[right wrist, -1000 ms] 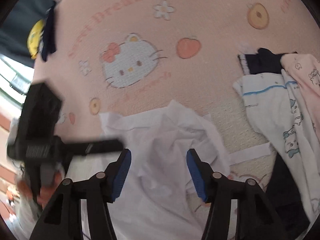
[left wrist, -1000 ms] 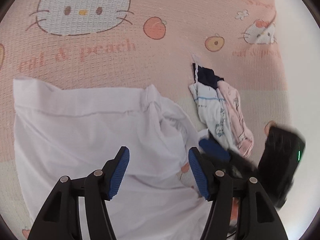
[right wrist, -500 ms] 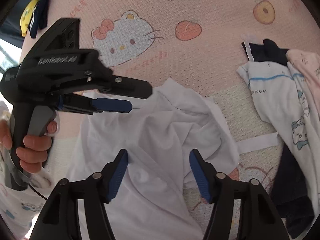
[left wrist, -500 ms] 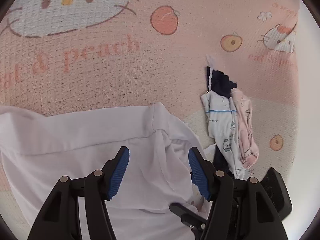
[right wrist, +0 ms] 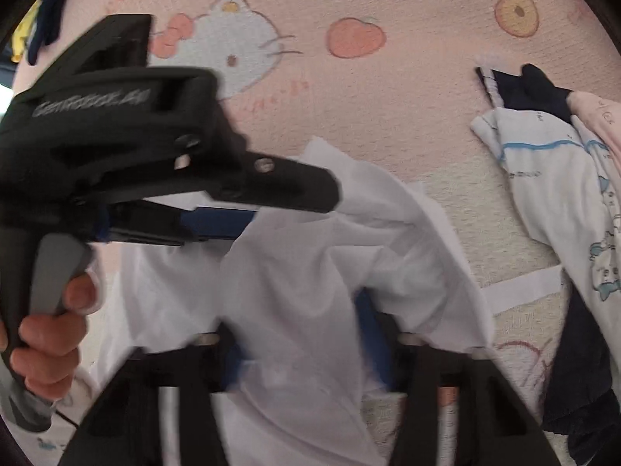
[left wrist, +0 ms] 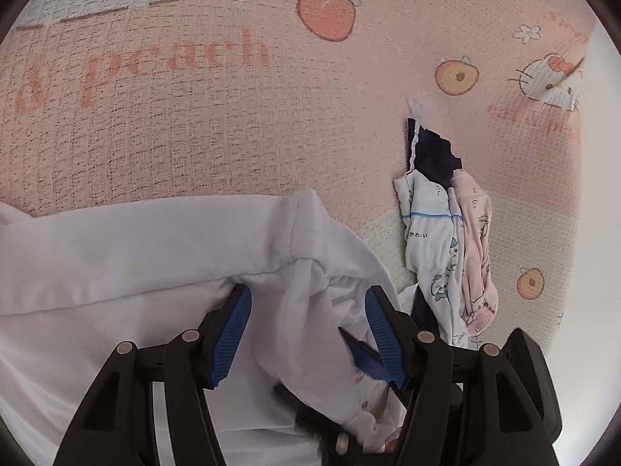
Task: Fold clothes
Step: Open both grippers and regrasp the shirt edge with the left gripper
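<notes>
Pink waffle-textured blanket with cartoon cat and peach prints [left wrist: 194, 136]: coral lettering, "peach" legible, a cut-off "d" or "&" to its left. Partial coral letters far right, unreadable.

White child's garment with blue trim [left wrist: 427, 233]: small Japanese characters "かわいい".

Black handheld left gripper [right wrist: 248, 221]: blurred embossed lettering on body, roughly "GenRobot.AI".

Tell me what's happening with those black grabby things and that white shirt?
A person is folding clothes on a pink cartoon blanket, holding tongs in each hand. Both the left tongs and right tongs are open around a crumpled white garment, not pinching it yet. A small pile of other clothes waits off to the right.
</notes>
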`<state>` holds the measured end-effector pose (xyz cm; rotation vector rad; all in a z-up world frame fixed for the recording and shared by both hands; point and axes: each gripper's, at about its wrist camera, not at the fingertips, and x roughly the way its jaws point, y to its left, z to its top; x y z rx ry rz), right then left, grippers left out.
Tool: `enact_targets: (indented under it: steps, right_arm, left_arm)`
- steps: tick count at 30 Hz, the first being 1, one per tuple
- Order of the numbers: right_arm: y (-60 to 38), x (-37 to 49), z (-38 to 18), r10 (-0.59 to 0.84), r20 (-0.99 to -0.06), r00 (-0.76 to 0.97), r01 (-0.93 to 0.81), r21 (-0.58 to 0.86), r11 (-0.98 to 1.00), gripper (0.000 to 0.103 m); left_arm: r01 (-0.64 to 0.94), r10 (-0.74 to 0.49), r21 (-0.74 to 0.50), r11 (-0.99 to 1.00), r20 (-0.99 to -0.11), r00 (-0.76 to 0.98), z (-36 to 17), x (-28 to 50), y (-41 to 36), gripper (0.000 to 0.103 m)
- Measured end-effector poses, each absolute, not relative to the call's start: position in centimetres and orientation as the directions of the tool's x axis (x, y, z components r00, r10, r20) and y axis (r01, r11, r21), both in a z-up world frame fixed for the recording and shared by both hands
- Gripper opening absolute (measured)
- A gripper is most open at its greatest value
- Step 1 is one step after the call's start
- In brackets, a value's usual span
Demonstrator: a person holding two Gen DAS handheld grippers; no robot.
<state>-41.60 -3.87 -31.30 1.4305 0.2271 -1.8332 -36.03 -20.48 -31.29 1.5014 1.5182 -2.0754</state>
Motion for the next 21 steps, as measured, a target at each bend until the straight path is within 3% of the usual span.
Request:
enact_targets:
  steps: [1,2,6,9,16,21]
  right_arm:
    - [-3.8,-41.7,-31.3,-0.466,-0.883,-0.059,0.672,0.31,-0.673,0.027]
    - [-3.7,-41.8,-31.3,-0.471,-0.881,-0.046,0.67,0.322,-0.668,0.014]
    - [-3.5,-41.7,-31.5,-0.463,-0.886,-0.022,0.663,0.334,-0.67,0.009]
    - [-3.0,-41.8,-31.2,-0.526,-0.851,0.019,0.646,0.412,-0.643,0.008]
    - [-1.8,-42.0,-30.5,-0.659,-0.744,0.109,0.592,0.581,-0.558,0.008]
    - [-1.2,-41.4,-29.9,-0.705,-0.692,0.154,0.536,0.658,-0.529,0.008]
  left_arm:
    - [0.63,0.397,-0.625,-0.46,-0.78,-0.484,-31.5,-36.0,-20.5,0.033]
    - [0.637,0.398,-0.628,-0.447,-0.777,-0.487,-31.7,-35.9,-20.5,0.029]
    - [0.649,0.423,-0.664,-0.371,-0.743,-0.518,-33.0,-35.3,-20.3,0.011]
    - [0.623,0.421,-0.712,-0.324,-0.698,-0.579,-32.9,-34.6,-20.2,0.01]
    - [0.497,0.486,-0.863,-0.093,-0.475,-0.733,-32.9,-32.9,-20.3,0.01]
    - [0.458,0.495,-0.888,-0.037,-0.415,-0.764,-32.2,-32.0,-19.9,0.01]
